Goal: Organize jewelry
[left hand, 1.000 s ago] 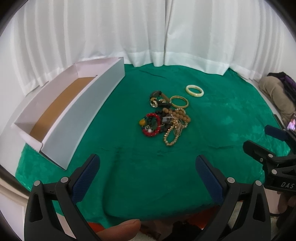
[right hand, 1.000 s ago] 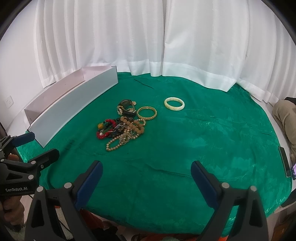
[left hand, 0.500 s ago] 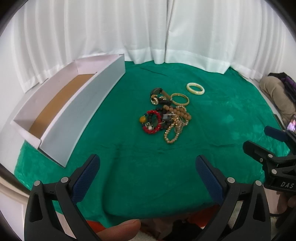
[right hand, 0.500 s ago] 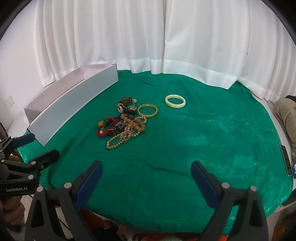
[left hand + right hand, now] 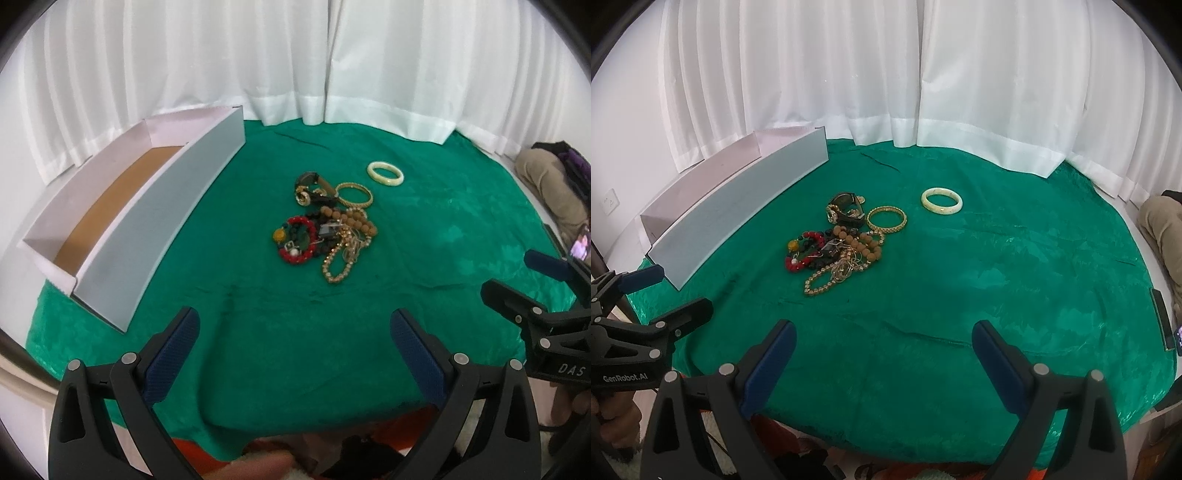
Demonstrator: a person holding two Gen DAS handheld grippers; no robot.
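Plainly, both the left gripper (image 5: 291,332) and right gripper (image 5: 882,343) hover wide open and empty, well short of the jewelry pile (image 5: 325,230) beside the box (image 5: 159,206). Chains and beads look tangled, so lifting one piece may drag others.

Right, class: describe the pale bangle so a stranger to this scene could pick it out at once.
Start at the green cloth covering the table, then find the tangled jewelry pile near its middle. Just beyond the pile, to its right, lies the pale bangle: a smooth, cream ring, alone and touching nothing, unlike the patterned gold bangle at the pile's edge.
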